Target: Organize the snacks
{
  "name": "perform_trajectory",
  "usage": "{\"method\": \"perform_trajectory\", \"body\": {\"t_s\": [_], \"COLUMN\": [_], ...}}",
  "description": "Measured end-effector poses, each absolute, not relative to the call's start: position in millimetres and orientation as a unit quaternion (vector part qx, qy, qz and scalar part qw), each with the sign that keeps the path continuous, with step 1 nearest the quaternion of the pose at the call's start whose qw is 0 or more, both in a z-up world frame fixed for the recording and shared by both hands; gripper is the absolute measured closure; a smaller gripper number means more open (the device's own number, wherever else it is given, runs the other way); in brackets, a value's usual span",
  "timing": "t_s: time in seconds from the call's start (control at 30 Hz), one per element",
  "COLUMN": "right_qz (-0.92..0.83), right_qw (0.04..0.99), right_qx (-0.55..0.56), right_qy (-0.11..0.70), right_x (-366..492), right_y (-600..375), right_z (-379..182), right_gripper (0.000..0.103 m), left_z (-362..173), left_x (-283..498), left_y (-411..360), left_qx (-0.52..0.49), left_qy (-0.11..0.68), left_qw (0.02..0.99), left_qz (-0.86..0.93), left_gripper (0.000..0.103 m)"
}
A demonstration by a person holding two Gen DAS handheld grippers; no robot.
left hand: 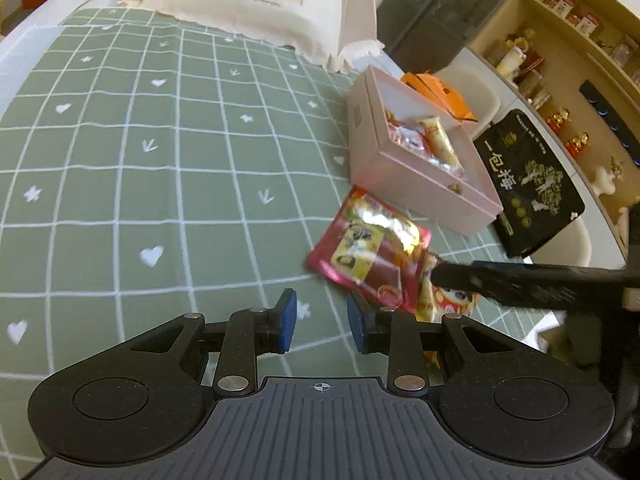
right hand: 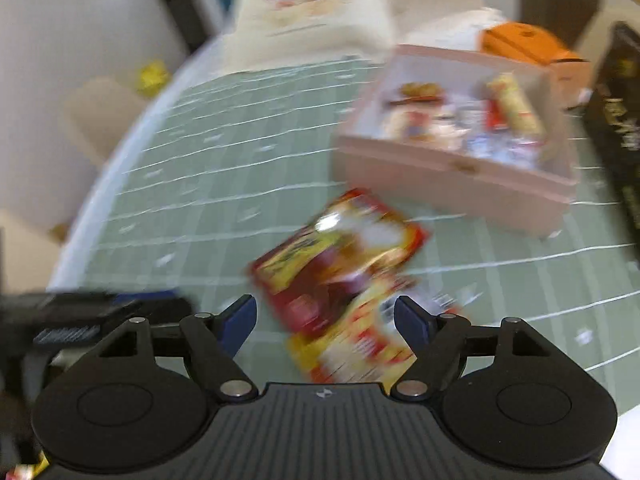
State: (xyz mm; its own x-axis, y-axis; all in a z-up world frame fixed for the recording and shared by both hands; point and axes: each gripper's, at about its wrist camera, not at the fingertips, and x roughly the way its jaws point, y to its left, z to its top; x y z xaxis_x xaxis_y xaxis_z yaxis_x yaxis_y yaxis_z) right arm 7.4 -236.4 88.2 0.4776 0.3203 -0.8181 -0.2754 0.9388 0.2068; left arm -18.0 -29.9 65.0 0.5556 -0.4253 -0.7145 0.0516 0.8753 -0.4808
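Red foil snack packet (left hand: 370,250) lying flat on green checked tabletop (left hand: 160,184), overlapping yellow packet (right hand: 356,344) nearer the cameras. Just beyond, pink box (left hand: 416,176) already holding wrapped snacks. Right tongs (right hand: 325,318) spread wide over both packets, gripping nothing. Left tongs (left hand: 322,320) parted, empty, beside red packet's corner. Black box (left hand: 532,184) past pink box.
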Motion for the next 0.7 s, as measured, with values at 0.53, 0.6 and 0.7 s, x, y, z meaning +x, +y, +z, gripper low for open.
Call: {"method": "perform_trajectory", "body": {"t_s": [0.53,0.6,0.7], "right_qz": [0.19,0.154,0.117], "right_qw": [0.837,0.851,0.867], "right_qx": [0.063,0.051,0.0], "right_qy": [0.509,0.499,0.485], "right_x": [16.9,31.7,53.2], "right_y": [-225.2,-214.1,-183.4], "right_z": [76.1,74.8,72.3], "right_gripper": [0.029,0.023,0.023], "left_z": [74.2,77.6,76.9], "left_x": [-51.6,-51.9,-53.5], "left_y": [-69.1,-63.2,-56.3], "left_qx": [-0.108,-0.112,-0.125], "left_qy": [0.46,0.46,0.466], "left_qw": [0.853,0.856,0.855], "left_qz": [-0.221,-0.206,-0.189], "left_gripper": [0.071,0.071,0.071]}}
